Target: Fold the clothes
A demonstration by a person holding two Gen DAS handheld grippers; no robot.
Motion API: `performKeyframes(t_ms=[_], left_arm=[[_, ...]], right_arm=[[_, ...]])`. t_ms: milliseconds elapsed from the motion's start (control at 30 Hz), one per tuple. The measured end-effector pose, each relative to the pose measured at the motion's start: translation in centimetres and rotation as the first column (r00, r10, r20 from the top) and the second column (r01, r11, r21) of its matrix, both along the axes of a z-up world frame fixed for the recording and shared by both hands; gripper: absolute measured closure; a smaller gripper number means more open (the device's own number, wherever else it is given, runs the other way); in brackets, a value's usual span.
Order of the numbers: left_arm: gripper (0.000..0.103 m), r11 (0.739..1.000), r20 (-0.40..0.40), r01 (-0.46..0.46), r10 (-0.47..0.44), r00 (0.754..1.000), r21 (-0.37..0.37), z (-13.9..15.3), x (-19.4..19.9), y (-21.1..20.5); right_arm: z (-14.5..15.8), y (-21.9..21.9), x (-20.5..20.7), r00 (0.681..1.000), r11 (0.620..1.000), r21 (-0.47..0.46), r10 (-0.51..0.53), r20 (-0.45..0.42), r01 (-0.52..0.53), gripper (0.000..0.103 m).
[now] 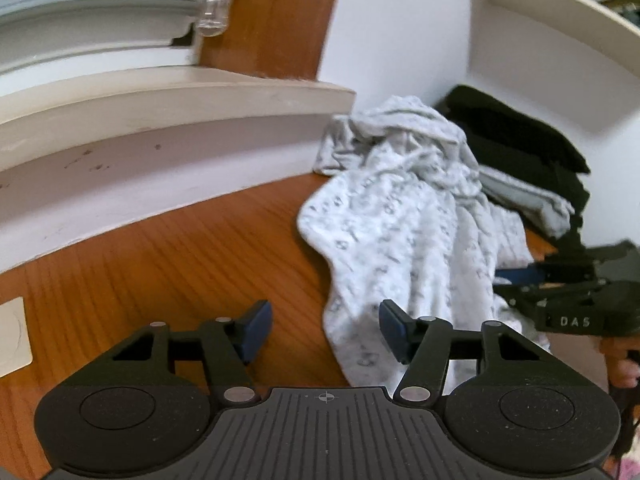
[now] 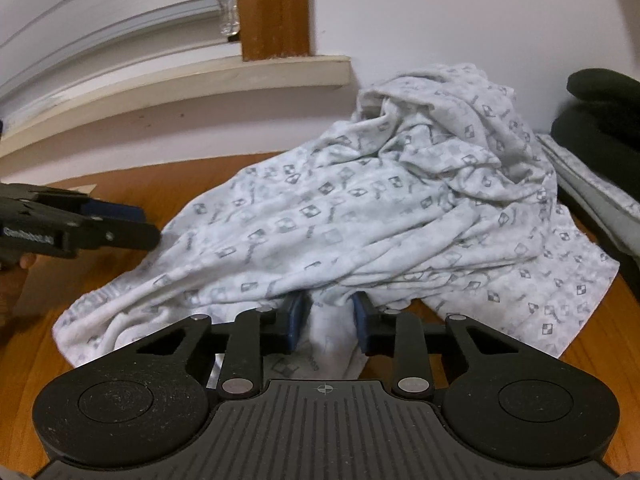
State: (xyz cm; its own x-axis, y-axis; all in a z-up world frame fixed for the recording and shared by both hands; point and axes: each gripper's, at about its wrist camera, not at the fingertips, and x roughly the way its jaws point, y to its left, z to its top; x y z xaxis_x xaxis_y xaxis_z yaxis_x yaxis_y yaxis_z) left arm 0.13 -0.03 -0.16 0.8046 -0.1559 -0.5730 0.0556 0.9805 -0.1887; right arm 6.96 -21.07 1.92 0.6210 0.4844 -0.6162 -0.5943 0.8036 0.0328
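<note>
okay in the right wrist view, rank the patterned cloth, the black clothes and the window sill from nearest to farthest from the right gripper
1. Patterned cloth: a fold sits between the right gripper fingers, dead ahead.
2. Black clothes: stacked far right, behind the cloth.
3. Window sill: upper left, on the wall past the table.

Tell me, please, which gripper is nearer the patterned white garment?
Right. The right gripper straddles a fold of the patterned white garment; the left gripper hangs open beside its edge.
</note>
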Motion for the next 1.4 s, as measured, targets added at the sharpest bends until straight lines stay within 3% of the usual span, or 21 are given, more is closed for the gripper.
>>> performKeyframes(t_ms=[133,200,367,567,700,800,1067,1267,1400], left_arm=[[0.058,0.999,-0.005,0.01,-0.01,1.0,0.047,-0.3,-0.1,-1.0],[0.084,0.999,-0.006,0.015,-0.014,1.0,0.04,-0.3,-0.2,-1.1],[0.095,0.998,0.039,0.031,-0.033,0.999,0.059,0.2,-0.9,-1.2],[0.096,0.998,0.089,0.003,-0.008,0.996,0.06,3.0,-5.7,2.6],[0.096,0.999,0.092,-0.043,0.042,0.995,0.005,3.8,-8.9,7.2],[0.096,0.996,0.086,-0.085,0.086,0.993,-0.022,3.8,-9.5,9.3],[0.096,0.992,0.115,-0.128,0.125,0.985,0.017,4.7,-10.1,10.2],[0.096,0.977,0.131,-0.214,0.211,0.969,0.009,5.1,-11.4,12.8],[0.096,0.967,0.131,-0.253,0.249,0.96,0.019,5.3,-12.6,14.6]], right_arm=[[-0.1,0.2,-0.8,1.0,1.0,-0.004,0.024,0.009,-0.024,0.073],[-0.1,0.1,-0.9,0.999,0.999,0.01,0.034,0.002,-0.034,0.073],[-0.2,0.1,-1.5,0.996,0.995,0.043,0.086,-0.018,-0.085,0.073],[0.0,1.4,-3.9,0.981,0.981,0.046,0.191,-0.038,-0.19,0.073],[1.8,1.0,-3.7,0.984,0.984,0.033,0.177,0.015,-0.177,0.072],[3.2,0.7,-3.5,0.985,0.986,0.025,0.166,0.055,-0.167,0.071],[6.8,0.0,-3.1,0.978,0.991,0.002,0.135,0.162,-0.137,0.058],[7.0,1.9,4.3,0.974,0.998,-0.061,-0.018,0.224,0.032,0.057],[5.9,2.7,7.7,0.981,0.992,-0.097,-0.057,0.185,0.076,0.054]])
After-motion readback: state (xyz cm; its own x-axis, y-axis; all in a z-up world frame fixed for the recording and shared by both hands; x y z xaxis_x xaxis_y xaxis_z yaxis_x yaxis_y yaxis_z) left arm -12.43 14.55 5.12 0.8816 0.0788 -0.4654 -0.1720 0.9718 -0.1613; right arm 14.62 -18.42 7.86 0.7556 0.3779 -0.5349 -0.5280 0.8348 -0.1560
